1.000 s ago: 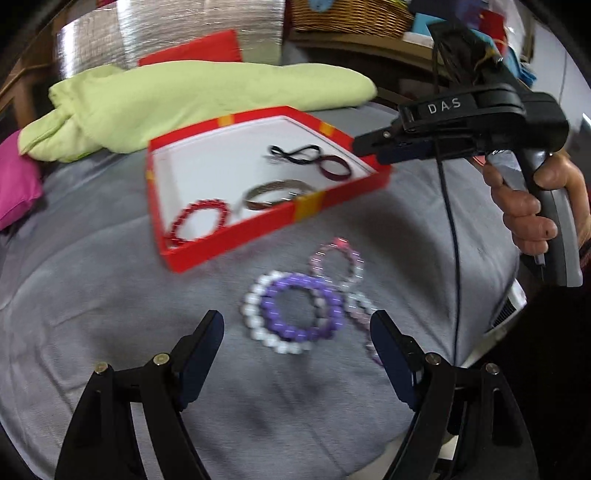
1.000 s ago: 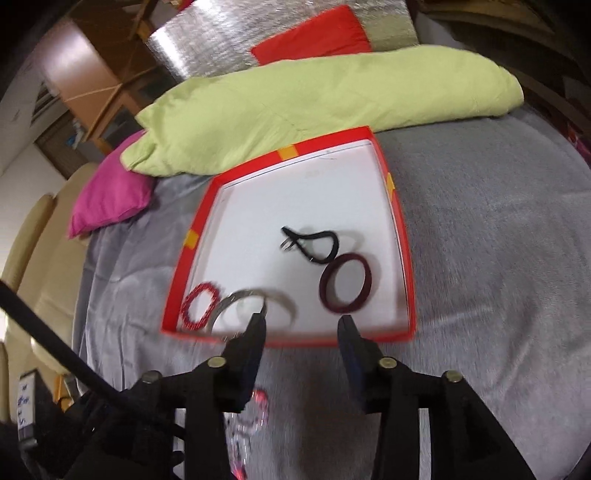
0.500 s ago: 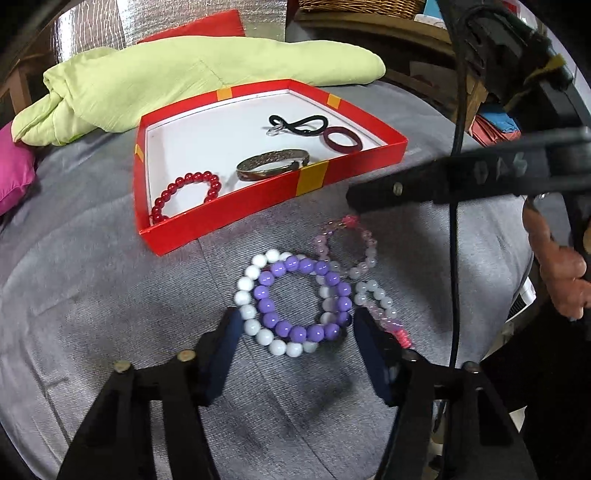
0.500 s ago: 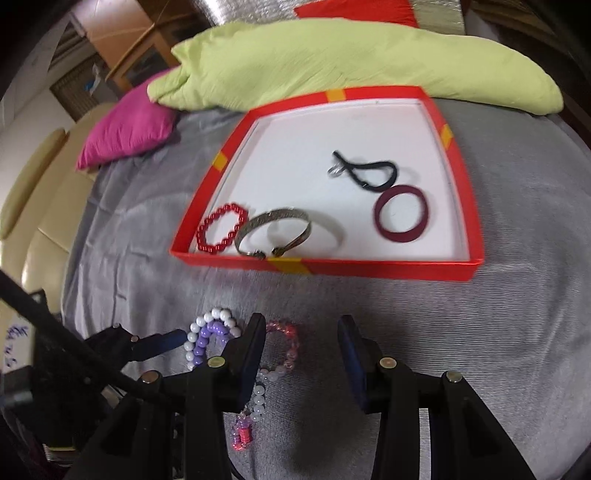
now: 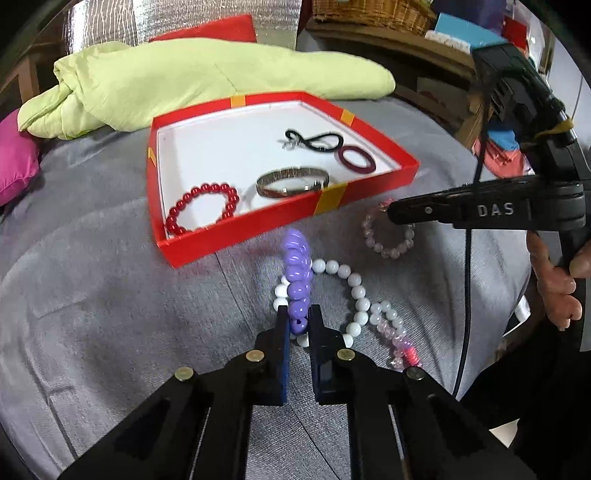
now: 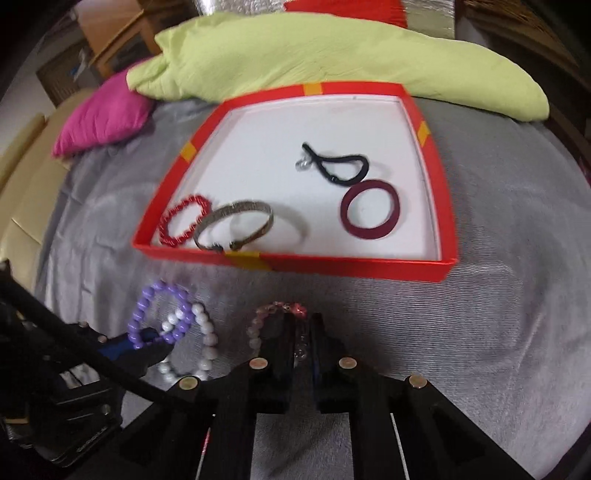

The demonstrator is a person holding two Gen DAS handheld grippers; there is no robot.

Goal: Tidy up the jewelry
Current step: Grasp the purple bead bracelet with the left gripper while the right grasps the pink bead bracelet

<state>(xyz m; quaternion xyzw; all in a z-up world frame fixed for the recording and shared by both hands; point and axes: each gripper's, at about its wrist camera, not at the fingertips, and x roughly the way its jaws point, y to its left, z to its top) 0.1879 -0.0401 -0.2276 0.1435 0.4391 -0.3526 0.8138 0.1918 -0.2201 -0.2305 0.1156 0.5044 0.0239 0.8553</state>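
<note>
A red tray (image 5: 258, 227) (image 6: 354, 266) with a white floor lies on the grey cloth. It holds a red bead bracelet (image 5: 201, 206), a metal bangle (image 5: 291, 181), a maroon ring (image 5: 356, 159) and a black cord (image 5: 314, 142). My left gripper (image 5: 298, 319) is shut on a purple bead bracelet (image 5: 297, 269) (image 6: 160, 317) and lifts it edge-up. A white bead bracelet (image 5: 351, 291) (image 6: 205, 343) lies under it. My right gripper (image 6: 303, 325) is shut on a pale pink bead bracelet (image 6: 267, 317) (image 5: 388, 236) in front of the tray.
A light green cloth (image 5: 207, 77) and a magenta cushion (image 6: 103, 110) lie behind the tray. A pink-and-red bead strand (image 5: 400, 341) lies at the right of the white bracelet. Shelves with a basket (image 5: 369, 14) stand behind.
Both grippers have closed. The left one has taken the purple bracelet and tipped it up off the white one. The right one has come down onto the pink bracelet.
</note>
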